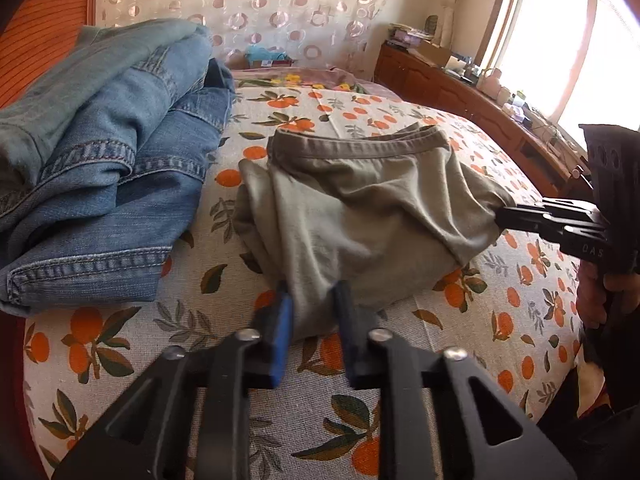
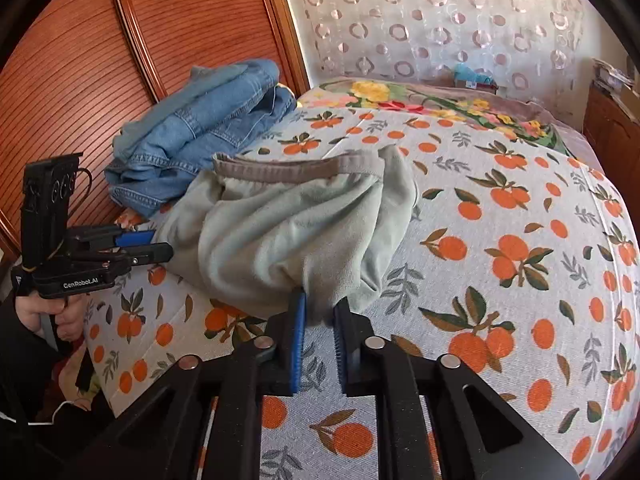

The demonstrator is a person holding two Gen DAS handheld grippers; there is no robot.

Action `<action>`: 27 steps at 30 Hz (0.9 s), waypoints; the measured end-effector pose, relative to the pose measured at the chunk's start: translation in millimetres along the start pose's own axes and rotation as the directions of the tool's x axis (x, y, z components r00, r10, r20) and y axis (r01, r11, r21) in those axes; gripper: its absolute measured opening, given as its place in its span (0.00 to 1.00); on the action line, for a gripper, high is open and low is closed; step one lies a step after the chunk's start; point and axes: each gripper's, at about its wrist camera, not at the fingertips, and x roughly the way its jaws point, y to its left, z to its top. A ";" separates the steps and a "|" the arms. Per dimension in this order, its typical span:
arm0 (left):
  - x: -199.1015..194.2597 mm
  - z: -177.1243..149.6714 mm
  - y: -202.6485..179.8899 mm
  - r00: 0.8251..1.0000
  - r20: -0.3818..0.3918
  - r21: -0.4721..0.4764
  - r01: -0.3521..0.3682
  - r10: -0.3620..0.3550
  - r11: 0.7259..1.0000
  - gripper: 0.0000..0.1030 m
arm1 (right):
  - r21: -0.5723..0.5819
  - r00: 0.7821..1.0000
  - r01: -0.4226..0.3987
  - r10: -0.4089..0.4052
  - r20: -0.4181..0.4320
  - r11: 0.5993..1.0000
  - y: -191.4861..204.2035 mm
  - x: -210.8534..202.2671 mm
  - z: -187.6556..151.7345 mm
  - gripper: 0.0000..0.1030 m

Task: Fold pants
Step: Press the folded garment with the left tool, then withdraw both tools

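pants: (image 1: 352, 208) grey-green, bunched on the bed (image 1: 480, 312), waistband at the far side, just beside the jeans (image 1: 104, 160)
left claw: (image 1: 310, 312) clamped on the near-left cloth edge
right claw: (image 2: 320, 316) clamped on the near-right edge
step: both near corners gripped, fold likely about to start
next: lift both claws together, carry the near edge toward the waistband, keep the cloth taut
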 end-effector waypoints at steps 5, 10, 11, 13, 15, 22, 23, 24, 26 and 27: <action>-12.6 0.7 5.3 0.999 0.048 -0.024 -0.007 0.008 1.000 0.06 | 0.042 0.999 0.017 -0.019 0.050 0.999 -9.2 -19.8 0.0 0.07; -23.5 -2.2 6.3 0.998 0.066 -0.024 -0.014 0.016 1.000 0.06 | 0.048 0.997 0.032 -0.035 0.065 0.998 -8.9 -33.5 -5.4 0.06; -25.6 -7.0 4.5 0.998 0.064 -0.021 -0.015 0.017 1.000 0.06 | 0.048 0.997 0.036 -0.039 0.061 0.998 -8.2 -35.1 -8.1 0.06; -26.5 -11.9 1.9 0.999 0.048 -0.007 -0.013 0.013 1.000 0.06 | 0.050 0.998 0.042 -0.044 0.044 0.998 -6.0 -36.4 -15.6 0.06; -25.8 -16.8 0.5 1.000 0.027 -0.003 -0.010 0.011 1.000 0.06 | 0.053 0.998 0.065 -0.066 0.020 0.997 -5.7 -37.7 -22.9 0.05; -30.9 -32.8 -3.1 1.000 -0.003 -0.004 -0.010 0.010 1.000 0.10 | 0.120 0.996 0.089 -0.092 0.020 0.989 -19.5 -51.8 -36.7 0.06; -31.9 -31.6 -2.8 1.000 -0.002 -0.008 -0.015 0.015 1.000 0.14 | 0.116 0.996 0.086 -0.090 0.026 0.990 -17.9 -51.8 -34.1 0.09; -32.3 -30.1 -3.6 1.000 0.000 -0.010 -0.022 0.022 1.000 0.17 | 0.110 0.996 0.085 -0.089 0.031 0.990 -16.1 -51.4 -32.2 0.12; -35.6 -27.7 -2.2 1.000 0.014 -0.015 -0.021 0.021 1.000 0.21 | 0.093 0.997 0.059 -0.063 0.044 0.994 -12.7 -46.9 -27.0 0.17; -38.1 -24.9 -1.4 0.999 0.027 -0.019 -0.021 0.022 1.000 0.26 | 0.087 0.998 0.038 -0.043 0.046 0.996 -10.3 -42.9 -25.4 0.18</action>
